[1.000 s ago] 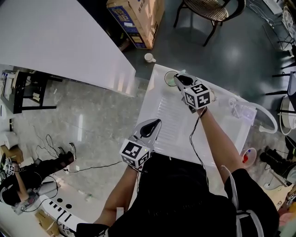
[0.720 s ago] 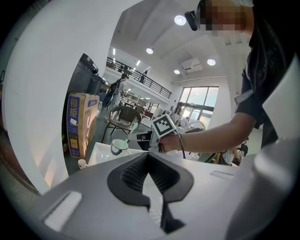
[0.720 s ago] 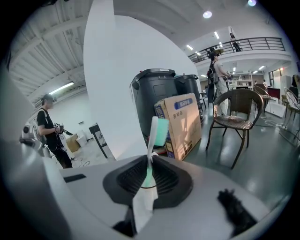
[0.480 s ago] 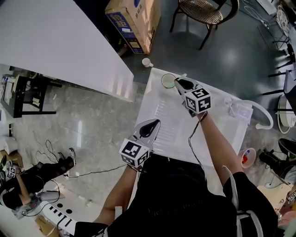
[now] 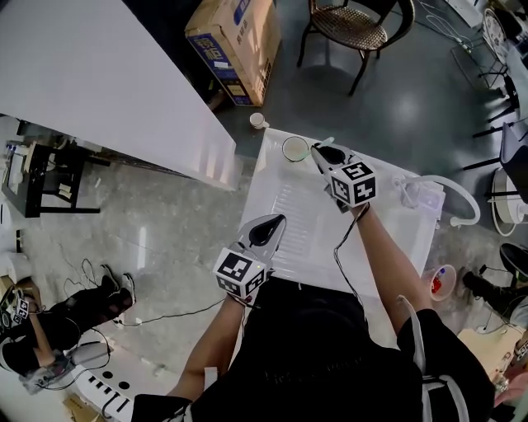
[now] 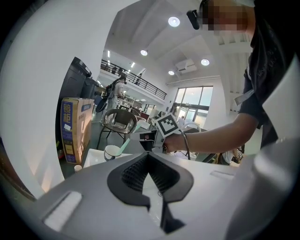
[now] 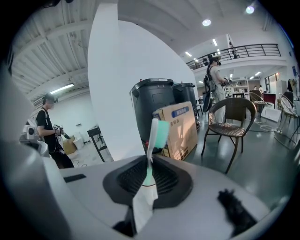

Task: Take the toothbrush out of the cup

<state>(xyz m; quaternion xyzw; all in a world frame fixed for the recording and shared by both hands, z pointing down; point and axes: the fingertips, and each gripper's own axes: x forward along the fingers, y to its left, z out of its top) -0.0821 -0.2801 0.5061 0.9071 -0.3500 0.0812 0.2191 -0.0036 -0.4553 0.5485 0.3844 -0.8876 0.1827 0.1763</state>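
A white cup (image 5: 294, 148) stands at the far end of the white table (image 5: 285, 222). My right gripper (image 5: 320, 150) hangs just right of the cup, shut on the toothbrush (image 5: 327, 142). In the right gripper view the toothbrush (image 7: 153, 140) stands upright between the jaws, its green bristle head at the top, with no cup around it. The left gripper view shows the cup (image 6: 112, 151), the toothbrush (image 6: 124, 144) beside its rim and the right gripper (image 6: 146, 139) behind. My left gripper (image 5: 272, 221) hovers over the table's near edge, shut on nothing.
A cardboard box (image 5: 233, 37) and a chair (image 5: 355, 25) stand on the floor beyond the table, with a small paper cup (image 5: 258, 120) on the floor by the table's corner. A white curved fitting (image 5: 433, 198) sits at the table's right. A large white counter (image 5: 99, 74) is to the left.
My right gripper has risen and drawn back to the right of the cup with the toothbrush in it. The left gripper has stayed where it was.
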